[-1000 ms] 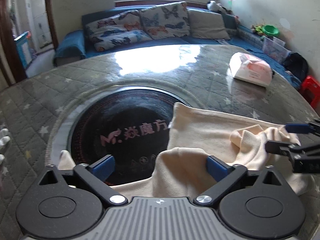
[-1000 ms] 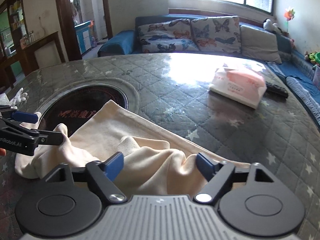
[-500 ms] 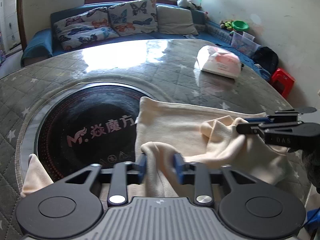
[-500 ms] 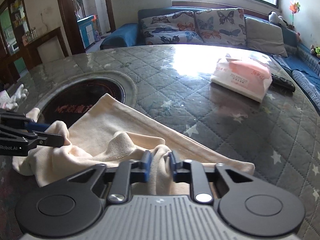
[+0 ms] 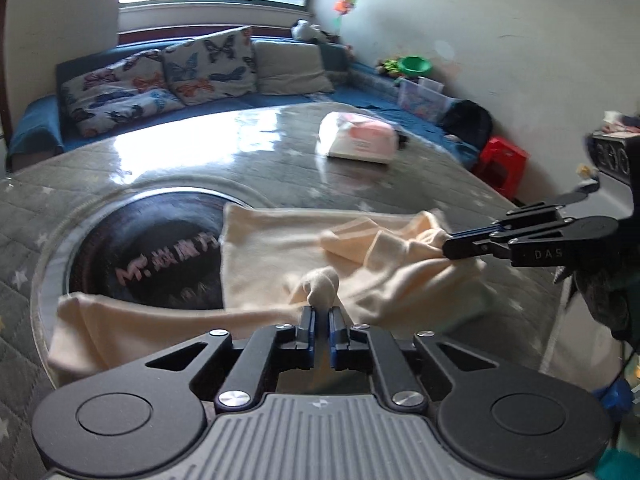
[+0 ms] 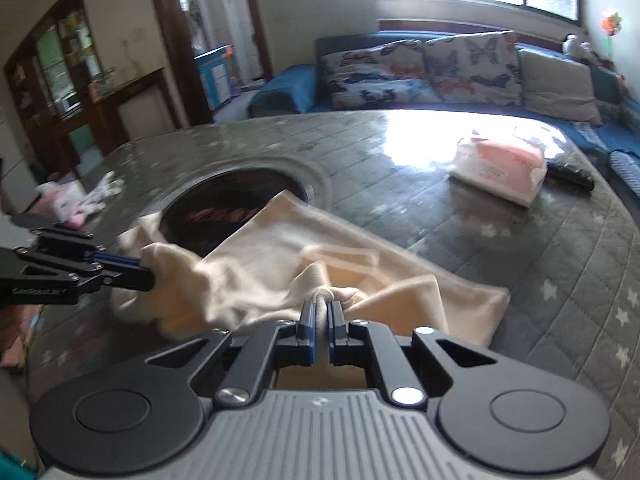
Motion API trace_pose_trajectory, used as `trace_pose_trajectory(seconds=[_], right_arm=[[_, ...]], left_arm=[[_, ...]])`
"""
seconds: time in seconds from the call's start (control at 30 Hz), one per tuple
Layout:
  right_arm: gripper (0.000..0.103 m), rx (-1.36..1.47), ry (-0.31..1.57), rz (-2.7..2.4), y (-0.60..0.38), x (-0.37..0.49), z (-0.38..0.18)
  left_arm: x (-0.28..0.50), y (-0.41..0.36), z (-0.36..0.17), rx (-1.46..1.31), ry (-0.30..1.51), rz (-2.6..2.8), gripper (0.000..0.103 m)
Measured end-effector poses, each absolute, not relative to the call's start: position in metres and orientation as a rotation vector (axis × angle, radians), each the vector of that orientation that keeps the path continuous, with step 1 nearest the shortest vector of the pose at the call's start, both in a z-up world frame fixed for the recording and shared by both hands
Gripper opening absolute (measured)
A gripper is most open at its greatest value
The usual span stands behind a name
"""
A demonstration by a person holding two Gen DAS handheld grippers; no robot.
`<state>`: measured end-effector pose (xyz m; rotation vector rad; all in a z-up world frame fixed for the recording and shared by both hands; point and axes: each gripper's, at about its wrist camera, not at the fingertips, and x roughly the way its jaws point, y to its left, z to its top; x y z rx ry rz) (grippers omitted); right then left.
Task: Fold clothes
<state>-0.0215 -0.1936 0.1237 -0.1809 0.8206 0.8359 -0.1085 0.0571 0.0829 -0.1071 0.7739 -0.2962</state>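
Observation:
A cream garment [image 5: 280, 248] lies crumpled on the round quilted table, partly over the dark round hob; it also shows in the right wrist view [image 6: 280, 248]. My left gripper [image 5: 321, 314] is shut on a pinched fold of the garment's near edge and lifts it a little. My right gripper [image 6: 321, 312] is shut on another fold of the same garment. Each gripper shows in the other's view: the right gripper [image 5: 448, 246] at the garment's right side, the left gripper [image 6: 146, 274] at its left side.
The dark glass hob [image 5: 152, 248] is set in the quilted table [image 5: 260, 148]. A pink and white tissue pack [image 5: 360, 142] lies at the far right of the table, with a remote [image 6: 570, 172] beside it. A sofa with butterfly cushions [image 5: 160, 80] stands behind. A red stool [image 5: 502, 162] is at the right.
Both grippers have gone from open to shut on folds of the garment. Both have then lifted and pulled the cloth back, and the views have swung.

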Motion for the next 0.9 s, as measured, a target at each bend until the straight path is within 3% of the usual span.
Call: trace_pose_trajectory(seconds=[0.47, 0.67, 0.73, 0.9], right_arm=[[0.006, -0.270, 0.995, 1.044, -0.213, -0.078, 0.119], [0.012, -0.166, 0.880, 0.982, -0.221, -0.048, 0.152], [0.022, -0.182, 0.849, 0.934, -0.213, -0.033, 0.151], [0.026, -0.221, 0.831, 0.859, -0.189, 0.001, 0.135]], left_arm=[[-0.140, 0.065, 0.083, -0.086, 0.822, -0.359, 0.009], [-0.105, 0.088, 0.103, -0.145, 0.750, -0.245, 0.011], [-0.087, 0.092, 0.101, -0.157, 0.757, -0.204, 0.012], [-0.055, 0.090, 0.087, -0.151, 0.793, -0.163, 0.018]])
